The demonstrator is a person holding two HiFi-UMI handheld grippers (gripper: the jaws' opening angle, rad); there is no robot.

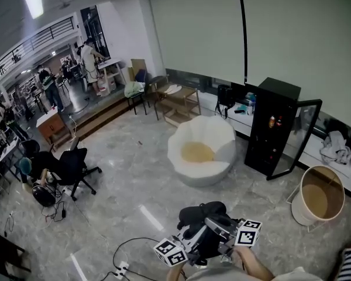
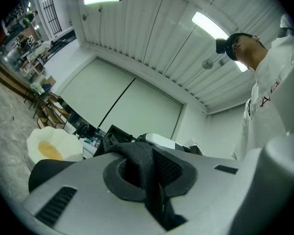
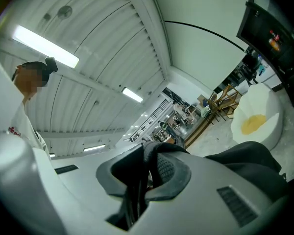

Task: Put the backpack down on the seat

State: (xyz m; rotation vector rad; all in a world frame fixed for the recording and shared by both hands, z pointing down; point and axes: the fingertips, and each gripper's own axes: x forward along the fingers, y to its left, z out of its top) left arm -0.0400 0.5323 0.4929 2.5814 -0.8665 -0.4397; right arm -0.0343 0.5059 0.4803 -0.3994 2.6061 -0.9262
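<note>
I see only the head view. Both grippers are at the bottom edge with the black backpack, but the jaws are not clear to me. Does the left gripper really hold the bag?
Observer: Yes. In the left gripper view, the left gripper is shut on a black webbing strap of the backpack.
Operator: And the right one?
Observer: In the right gripper view, the right gripper is shut on a black strap too, and the strap runs down between the jaws.
</note>
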